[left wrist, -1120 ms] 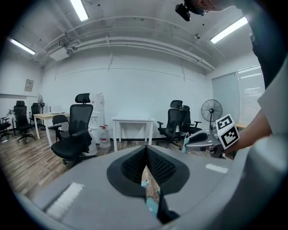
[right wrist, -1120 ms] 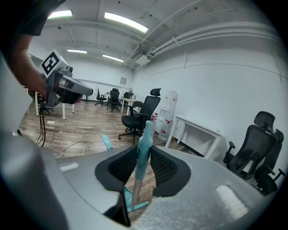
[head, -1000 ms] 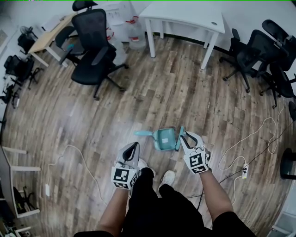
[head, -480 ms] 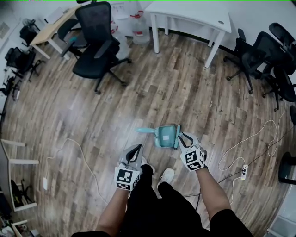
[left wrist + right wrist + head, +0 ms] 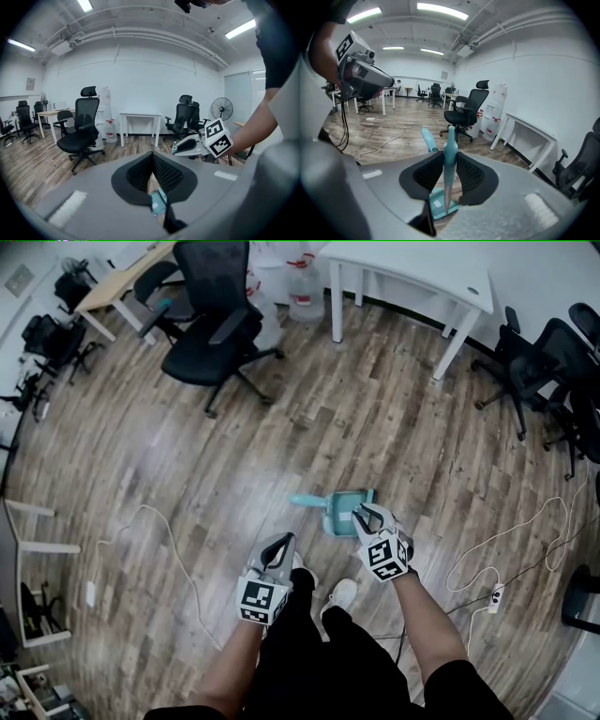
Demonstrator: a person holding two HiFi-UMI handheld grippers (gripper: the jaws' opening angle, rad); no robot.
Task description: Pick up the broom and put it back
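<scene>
The teal broom (image 5: 450, 140) stands upright with its thin handle pinched between the pads of the right gripper (image 5: 366, 510). Its lower end meets a teal dustpan (image 5: 337, 514) on the wood floor (image 5: 375, 418), just ahead of the person's shoes (image 5: 339, 597). To the left, the left gripper (image 5: 152, 157) hangs empty with its jaws pressed together at the tips. Farther off, a black office chair (image 5: 211, 329) sits at the far left beside a white table (image 5: 412, 277). A white cable (image 5: 159, 531) trails across the boards on the left.
</scene>
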